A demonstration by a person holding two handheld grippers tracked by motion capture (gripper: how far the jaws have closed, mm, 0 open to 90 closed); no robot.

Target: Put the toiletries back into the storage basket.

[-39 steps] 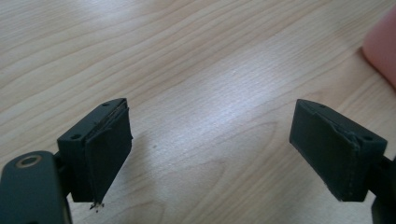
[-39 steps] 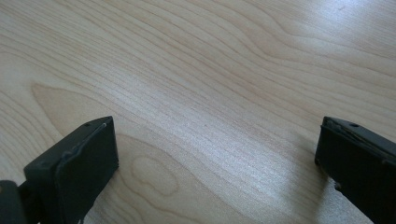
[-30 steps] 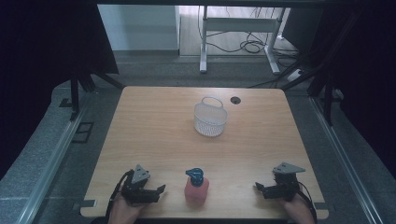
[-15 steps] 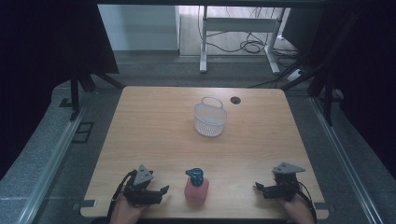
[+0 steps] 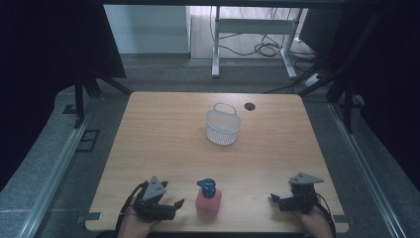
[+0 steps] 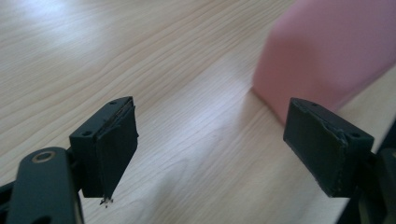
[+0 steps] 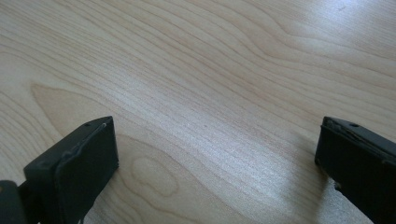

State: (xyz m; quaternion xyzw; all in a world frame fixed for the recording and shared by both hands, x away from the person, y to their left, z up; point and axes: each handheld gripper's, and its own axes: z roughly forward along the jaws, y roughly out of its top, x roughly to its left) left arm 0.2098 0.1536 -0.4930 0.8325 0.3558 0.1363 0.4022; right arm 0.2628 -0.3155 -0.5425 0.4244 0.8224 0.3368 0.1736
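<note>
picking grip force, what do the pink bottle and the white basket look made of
Pink bottle: probably plastic, smooth matte body, blue cap. White basket: likely moulded plastic, fine open mesh walls with a thin loop handle; coated wire cannot be ruled out.

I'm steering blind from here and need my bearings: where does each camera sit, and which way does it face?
High view: above the near edge, facing forward and down on the wooden table, white mesh basket, pink bottle; both hands, left gripper, right gripper.
Left gripper view: rides the gripper, along its open jaws toward the bottle.
Right gripper view: along its open jaws at bare tabletop.
Shared: the bottle, high and left views.
</note>
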